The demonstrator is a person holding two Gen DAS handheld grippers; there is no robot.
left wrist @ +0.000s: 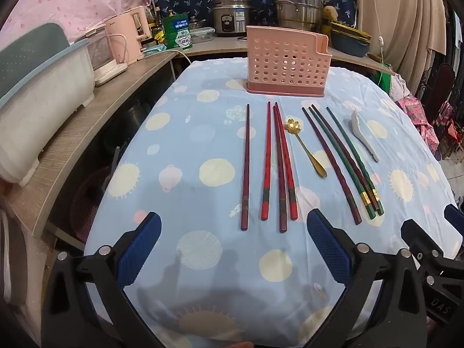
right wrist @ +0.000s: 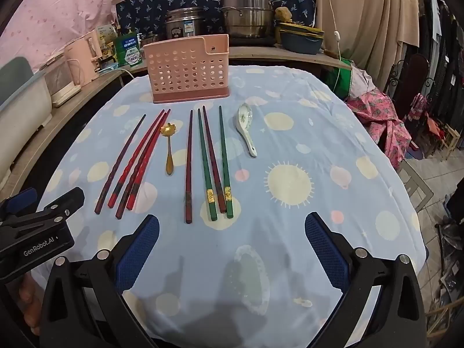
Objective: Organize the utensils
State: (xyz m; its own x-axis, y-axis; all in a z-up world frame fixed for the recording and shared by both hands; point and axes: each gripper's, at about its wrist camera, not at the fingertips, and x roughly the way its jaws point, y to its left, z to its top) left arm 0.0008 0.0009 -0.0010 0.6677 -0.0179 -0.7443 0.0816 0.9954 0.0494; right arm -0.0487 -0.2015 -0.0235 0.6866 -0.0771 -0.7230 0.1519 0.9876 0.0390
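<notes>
Hand-held gripper (left wrist: pixel 233 226) agape; chopsticks (left wrist: pixel 279 165) lengthwise toward holder (left wrist: pixel 287 61)

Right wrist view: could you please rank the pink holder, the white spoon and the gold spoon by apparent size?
1. Pink perforated plastic holder, clearly largest though farthest away.
2 and 3. White ceramic soup spoon and gold flower-shaped metal spoon: similar length, the white one broader; too close to rank.

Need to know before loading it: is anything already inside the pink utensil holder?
Through the holes of the pink utensil holder only light and background show, and nothing sticks out above its rim. The solid base hides the very bottom, so a small item there cannot be ruled out.
</notes>
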